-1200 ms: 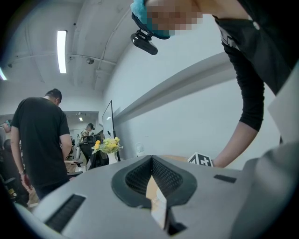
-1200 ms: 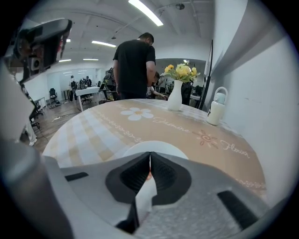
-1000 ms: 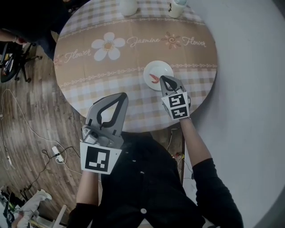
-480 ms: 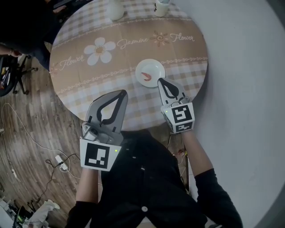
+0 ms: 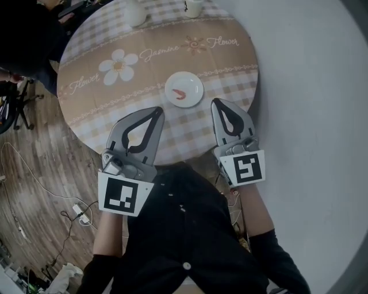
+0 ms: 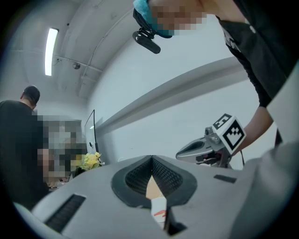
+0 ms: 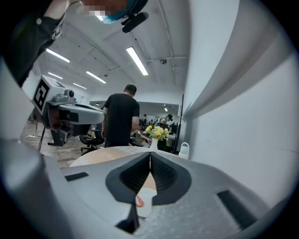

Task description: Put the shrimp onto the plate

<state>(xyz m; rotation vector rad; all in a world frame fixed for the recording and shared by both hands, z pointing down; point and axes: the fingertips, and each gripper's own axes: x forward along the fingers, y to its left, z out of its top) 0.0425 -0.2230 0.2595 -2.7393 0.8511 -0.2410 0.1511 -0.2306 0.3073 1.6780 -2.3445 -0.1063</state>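
Observation:
A small orange shrimp (image 5: pixel 179 93) lies on the white plate (image 5: pixel 191 97) near the round table's front edge. My right gripper (image 5: pixel 217 103) hangs shut and empty, raised above the table just right of the plate. My left gripper (image 5: pixel 156 111) is shut with nothing in it, raised over the table's near edge, left of the plate. Through the shut jaws of each gripper view the plate (image 6: pixel 159 212) (image 7: pixel 145 204) and the shrimp (image 7: pixel 139 201) show below.
The round table (image 5: pixel 115 97) has a beige checked cloth with flower print. Two white cups (image 5: pixel 135 14) (image 5: pixel 193 7) stand at its far edge. A person in black (image 7: pixel 120 119) stands beyond the table. A white wall is at the right, wooden floor with cables at the left.
My right gripper has lifted off the plate and drawn back toward me, leaving the shrimp on the plate. The left gripper has risen a little.

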